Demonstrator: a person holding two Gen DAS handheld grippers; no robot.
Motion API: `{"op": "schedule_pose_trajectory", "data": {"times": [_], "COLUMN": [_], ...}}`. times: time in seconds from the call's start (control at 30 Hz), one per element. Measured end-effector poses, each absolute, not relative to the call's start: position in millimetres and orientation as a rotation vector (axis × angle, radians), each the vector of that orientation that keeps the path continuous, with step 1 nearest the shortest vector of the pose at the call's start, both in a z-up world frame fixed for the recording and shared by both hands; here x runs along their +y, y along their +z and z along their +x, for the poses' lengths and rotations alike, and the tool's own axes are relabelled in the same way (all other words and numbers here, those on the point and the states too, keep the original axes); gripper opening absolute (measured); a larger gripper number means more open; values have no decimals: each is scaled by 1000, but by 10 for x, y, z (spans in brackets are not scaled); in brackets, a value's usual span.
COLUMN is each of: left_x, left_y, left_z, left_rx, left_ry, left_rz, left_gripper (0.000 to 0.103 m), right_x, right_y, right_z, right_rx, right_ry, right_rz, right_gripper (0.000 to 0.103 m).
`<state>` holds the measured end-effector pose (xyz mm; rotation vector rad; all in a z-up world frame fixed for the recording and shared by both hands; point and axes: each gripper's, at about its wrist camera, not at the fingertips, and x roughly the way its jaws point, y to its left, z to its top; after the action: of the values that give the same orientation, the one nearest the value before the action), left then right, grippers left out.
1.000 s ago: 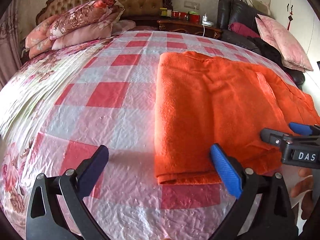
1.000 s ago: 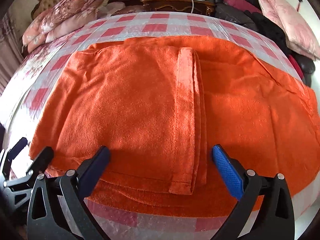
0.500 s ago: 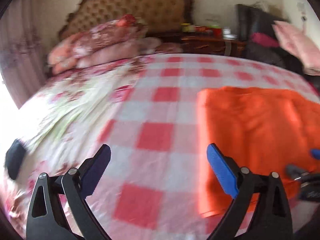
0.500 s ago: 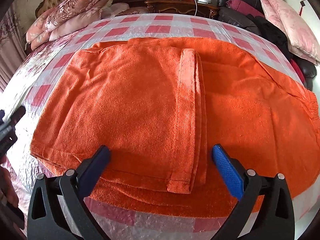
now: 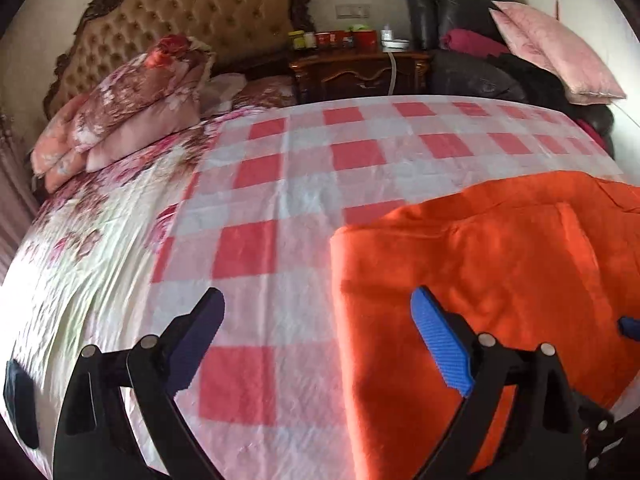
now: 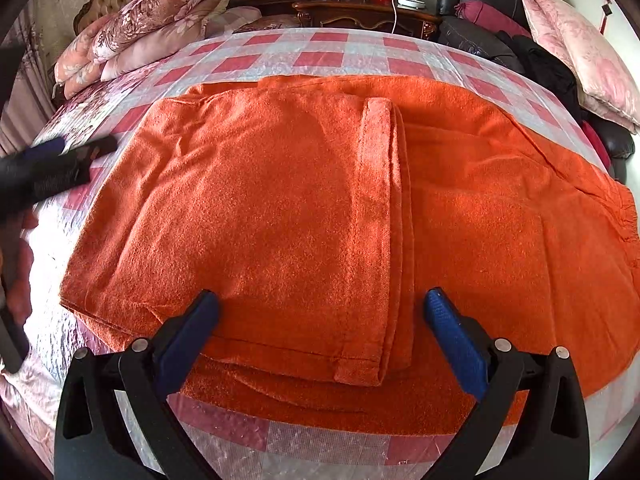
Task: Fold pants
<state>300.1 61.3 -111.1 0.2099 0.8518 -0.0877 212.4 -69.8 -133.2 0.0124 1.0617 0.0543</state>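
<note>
The orange pants (image 6: pixel 304 208) lie flat on the bed, with the leg part folded over from the left so its hem runs down the middle. In the left wrist view they (image 5: pixel 500 280) fill the right side. My right gripper (image 6: pixel 320 312) is open and empty, just above the pants' near edge. My left gripper (image 5: pixel 316 316) is open and empty, over the checked cover at the pants' left folded edge. It also shows in the right wrist view (image 6: pixel 60 164), left of the pants. A blue tip of the right gripper (image 5: pixel 630 326) shows at the right edge.
The bed has a red-and-white checked plastic cover (image 5: pixel 352 152) over a floral sheet (image 5: pixel 80 232). Folded quilts and pillows (image 5: pixel 132 104) lie by the headboard. A nightstand (image 5: pixel 360 68) with jars stands behind, and a dark sofa with pink cushions (image 5: pixel 552 52) at the right.
My left gripper swung left off the pants' near-left corner, then back toward the pants' left edge. My right gripper rose and drew back a little. Both stayed open.
</note>
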Motion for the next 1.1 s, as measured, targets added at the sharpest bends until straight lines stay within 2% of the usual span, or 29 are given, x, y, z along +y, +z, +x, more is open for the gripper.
{"op": "schedule_pose_trajectory", "data": {"times": [0.1, 0.23, 0.33, 0.43, 0.53, 0.6, 0.67, 0.77, 0.9, 0.97, 1.0, 1.1], "left_x": [550, 845, 914, 1041, 1077, 1061, 1030, 932, 811, 799, 822, 984], "left_y": [-1293, -1305, -1192, -1066, -1079, -1153, -1257, -1308, -1331, -1318, -1306, -1294], "left_z": [3370, 3639, 3486, 3048, 2519, 2254, 2074, 1885, 1777, 1752, 1737, 1676], "left_rx": [889, 909, 877, 876, 905, 931, 970, 977, 982, 985, 985, 987], "left_ry": [-28, 62, 137, 82, -14, -56, -79, -101, -124, -139, -137, -141], "left_rz": [279, 177, 227, 105, -35, -94, -132, -113, -51, -41, -33, -50], "left_gripper": [95, 100, 98, 98, 85, 70, 61, 55, 27, 17, 12, 10], "right_x": [-700, -709, -708, -720, -768, -761, -785, -760, -685, -691, -688, -612], "right_y": [-1331, -1330, -1328, -1289, -1040, -912, -870, -966, -1220, -1272, -1279, -1285], "right_z": [2135, 2141, 2150, 2181, 2206, 2309, 2470, 2737, 2871, 2833, 2815, 2741], "right_rx": [1070, 1081, 1087, 1110, 1002, 951, 939, 951, 1003, 998, 1003, 1013], "right_ry": [56, 67, 67, 45, -6, -16, -13, -28, -55, -68, -73, -74], "right_rz": [13, 12, 10, 17, -8, -49, -48, -97, -181, -158, -148, -134], "right_gripper": [99, 99, 99, 98, 98, 98, 98, 97, 97, 98, 98, 98]}}
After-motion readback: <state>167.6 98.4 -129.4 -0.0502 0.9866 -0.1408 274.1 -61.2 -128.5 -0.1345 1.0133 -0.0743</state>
